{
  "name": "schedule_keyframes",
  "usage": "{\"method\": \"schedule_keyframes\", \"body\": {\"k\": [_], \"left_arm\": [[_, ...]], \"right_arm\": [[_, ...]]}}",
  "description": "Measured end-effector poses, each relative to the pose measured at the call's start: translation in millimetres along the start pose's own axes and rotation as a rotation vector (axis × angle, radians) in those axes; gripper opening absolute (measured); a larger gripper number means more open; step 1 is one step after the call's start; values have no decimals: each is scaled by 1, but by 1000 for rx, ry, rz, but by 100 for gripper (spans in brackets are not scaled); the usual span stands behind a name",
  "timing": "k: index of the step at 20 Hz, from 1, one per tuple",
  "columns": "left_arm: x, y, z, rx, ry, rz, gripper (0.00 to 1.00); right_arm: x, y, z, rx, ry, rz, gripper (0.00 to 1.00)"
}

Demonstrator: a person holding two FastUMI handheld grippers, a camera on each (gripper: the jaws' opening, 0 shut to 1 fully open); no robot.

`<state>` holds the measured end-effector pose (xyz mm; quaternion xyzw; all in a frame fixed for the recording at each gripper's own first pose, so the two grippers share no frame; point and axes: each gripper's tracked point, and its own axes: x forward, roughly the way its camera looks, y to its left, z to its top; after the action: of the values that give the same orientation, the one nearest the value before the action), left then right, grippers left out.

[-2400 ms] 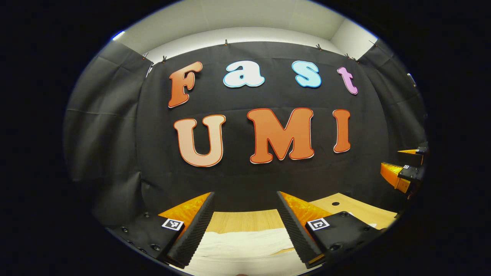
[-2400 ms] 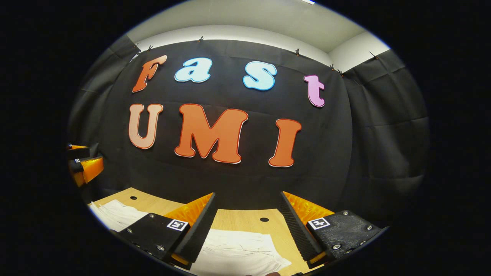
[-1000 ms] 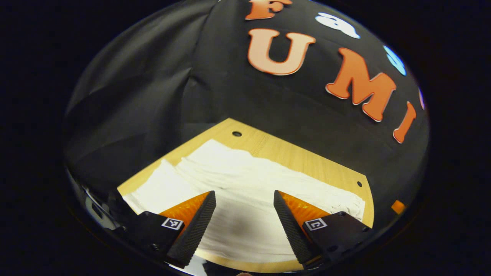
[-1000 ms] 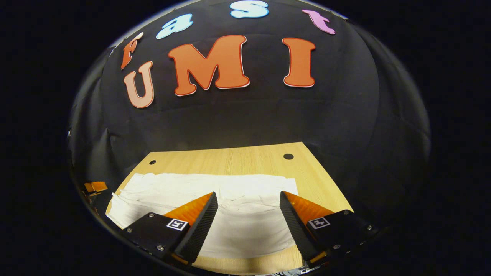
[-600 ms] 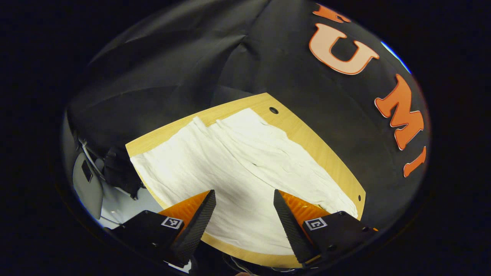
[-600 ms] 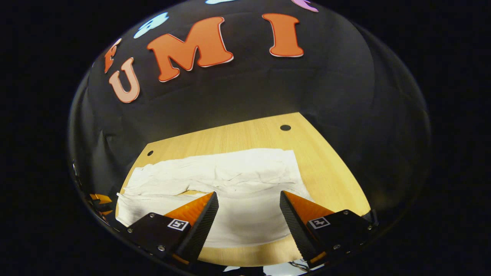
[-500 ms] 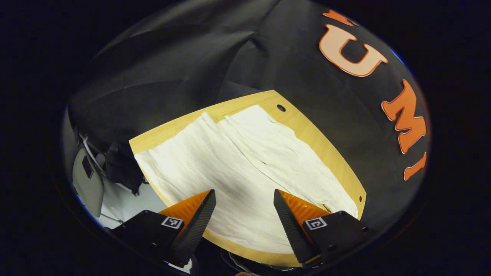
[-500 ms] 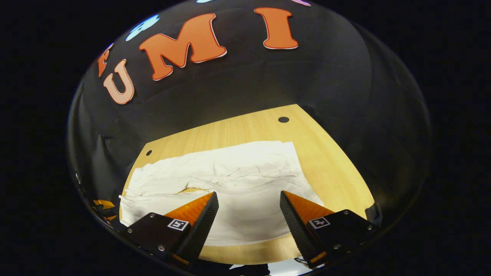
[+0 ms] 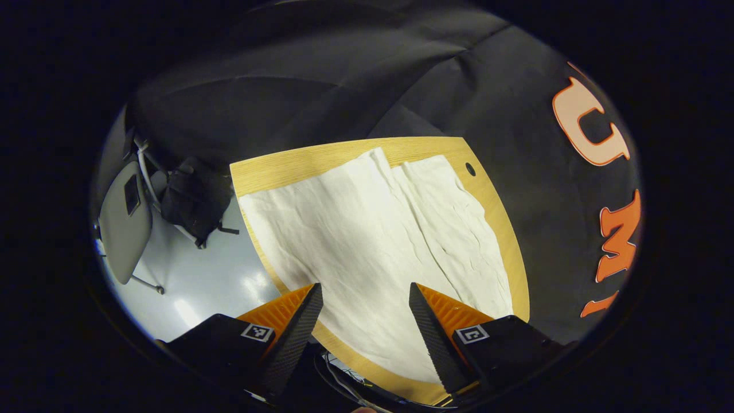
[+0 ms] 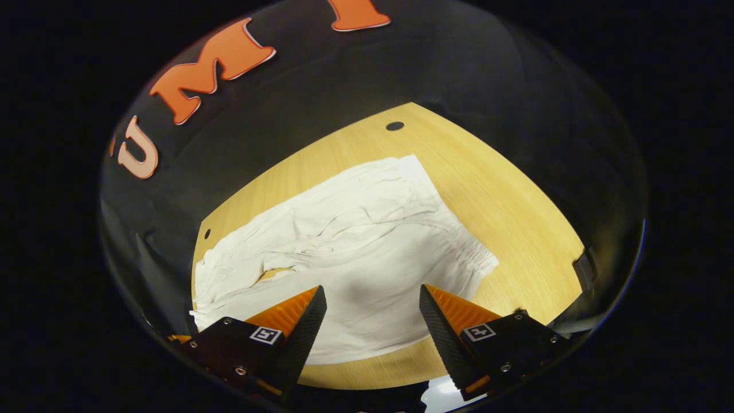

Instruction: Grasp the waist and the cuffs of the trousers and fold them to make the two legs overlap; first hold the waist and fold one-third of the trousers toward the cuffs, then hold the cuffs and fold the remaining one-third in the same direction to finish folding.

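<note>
The white trousers [image 9: 367,241] were laid flat on the wooden bench [image 9: 287,166], and they covered most of its top. In the left gripper view the 2 legs were seen side by side, running away toward the far edge of the bench, with a seam line between them, so the legs were not yet overlapped. In the right gripper view the gathered waist [image 10: 467,261] was seen at the right end of the trousers [image 10: 355,246], near the bare right part of the bench [image 10: 516,218].

The left tongs [image 9: 364,321] were held wide open above the near edge of the cloth, and nothing was gripped between the fingers. The right tongs [image 10: 371,324] were held wide open too, above the near part of the cloth by the waist, and nothing was gripped there. Whether the fingers already touched the cloth could not be told.

Both tongs were pointed downward at the near long edge, probably because this edge must be taken at the 2 ends, cuffs and waist, before 1 leg can be laid over the other. The first fold was judged as not yet begun. A chair [image 9: 123,223] was seen on the floor [image 9: 195,281] beyond the left side of the bench.
</note>
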<state>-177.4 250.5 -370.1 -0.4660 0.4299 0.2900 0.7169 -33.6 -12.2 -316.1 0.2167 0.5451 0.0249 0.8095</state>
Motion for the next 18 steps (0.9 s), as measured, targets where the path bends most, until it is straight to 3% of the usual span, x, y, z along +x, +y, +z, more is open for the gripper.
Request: {"method": "schedule_keyframes", "body": {"k": [3,11,18], "left_arm": [[3,20,8,-53,15,5,96],[10,73,41,-137,-1,52,99],[31,91,57,-222,7,9,99]], "right_arm": [[8,-22,-7,73,34,-32,98],[20,-45,-14,145,82,-81,98],[26,-45,-16,145,91,-96,98]]}}
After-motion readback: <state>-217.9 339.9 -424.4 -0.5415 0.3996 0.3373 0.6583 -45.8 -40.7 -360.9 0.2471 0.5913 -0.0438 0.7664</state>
